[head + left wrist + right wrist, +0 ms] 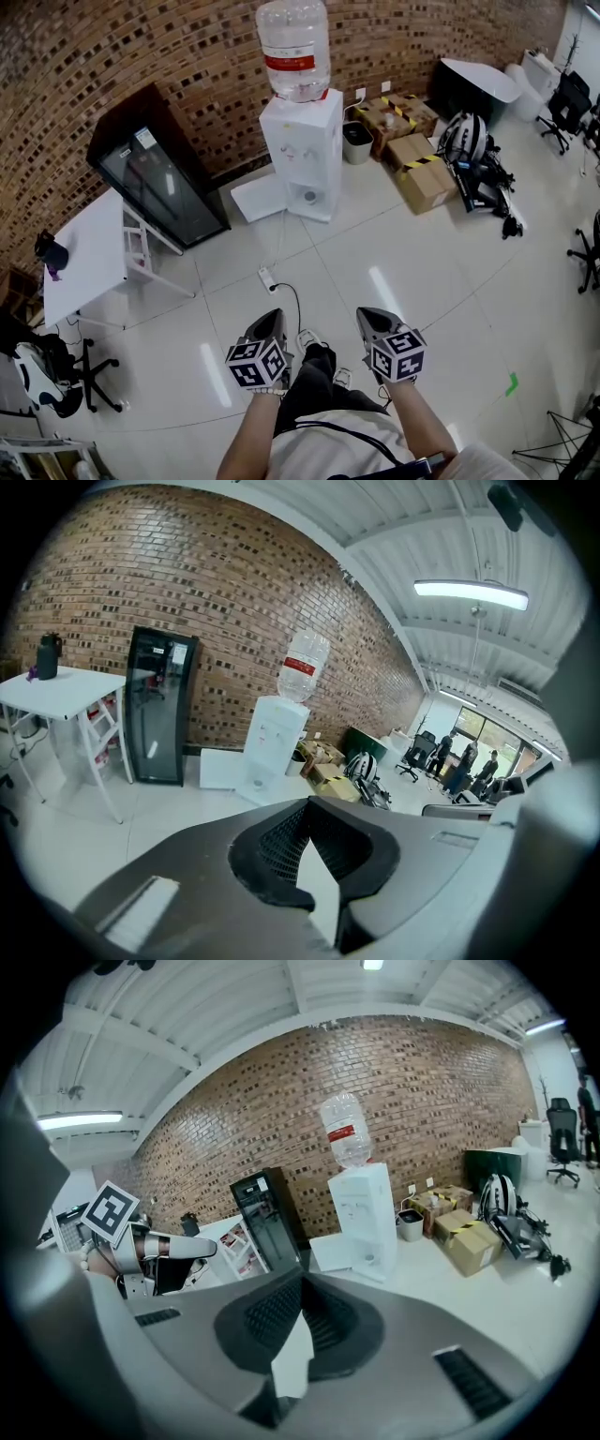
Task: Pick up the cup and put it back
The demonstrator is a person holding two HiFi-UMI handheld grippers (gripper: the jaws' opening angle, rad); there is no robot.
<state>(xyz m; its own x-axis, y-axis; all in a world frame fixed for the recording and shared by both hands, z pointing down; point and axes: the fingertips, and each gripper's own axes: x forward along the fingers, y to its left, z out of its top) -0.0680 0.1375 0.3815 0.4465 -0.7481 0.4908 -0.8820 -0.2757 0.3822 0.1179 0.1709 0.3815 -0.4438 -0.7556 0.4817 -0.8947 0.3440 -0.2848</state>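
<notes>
A brick wall (187, 56) backs the tiled floor (375, 262), with a water dispenser (302, 150) against it and a white desk (89, 258) further left. The left gripper (272, 317) and right gripper (368, 315) hang side by side over the floor, jaws together, empty. The dark cup (53, 253) sits at the desk's left edge, well apart from both

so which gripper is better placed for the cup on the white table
Left, probably: the cup stands on the table far to that side, nearer the left gripper than the right gripper.
</notes>
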